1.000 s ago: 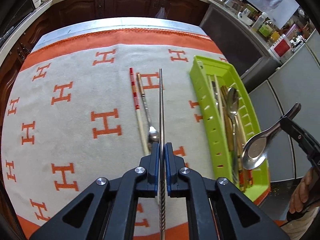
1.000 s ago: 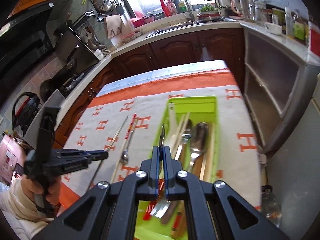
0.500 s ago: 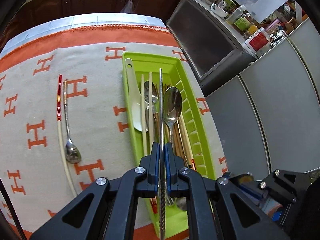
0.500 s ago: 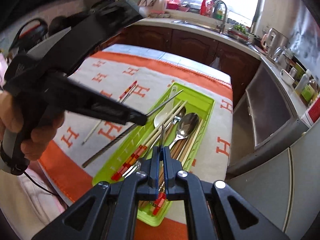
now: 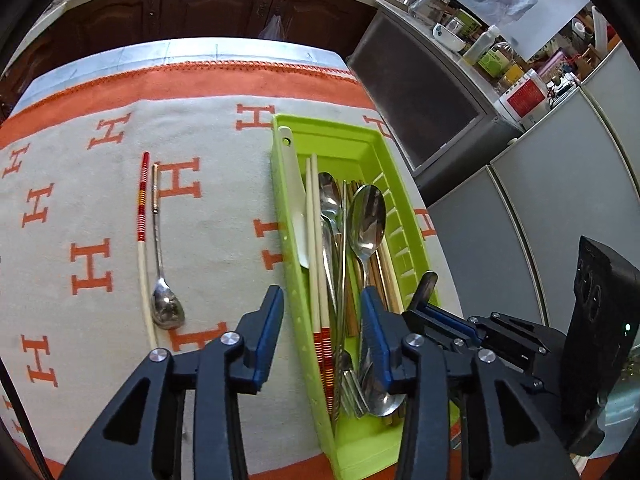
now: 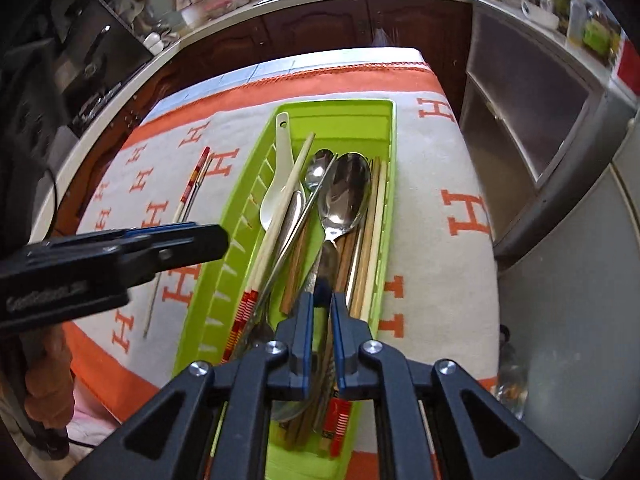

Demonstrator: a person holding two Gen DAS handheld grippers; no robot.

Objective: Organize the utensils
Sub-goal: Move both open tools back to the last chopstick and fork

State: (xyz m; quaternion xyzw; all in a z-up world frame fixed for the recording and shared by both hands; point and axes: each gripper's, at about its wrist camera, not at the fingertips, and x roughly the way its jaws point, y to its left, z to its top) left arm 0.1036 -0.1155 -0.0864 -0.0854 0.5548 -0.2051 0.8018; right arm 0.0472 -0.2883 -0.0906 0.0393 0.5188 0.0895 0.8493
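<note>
Left wrist view: green tray (image 5: 404,216) lies under the spread left tongs (image 5: 322,338).
</note>
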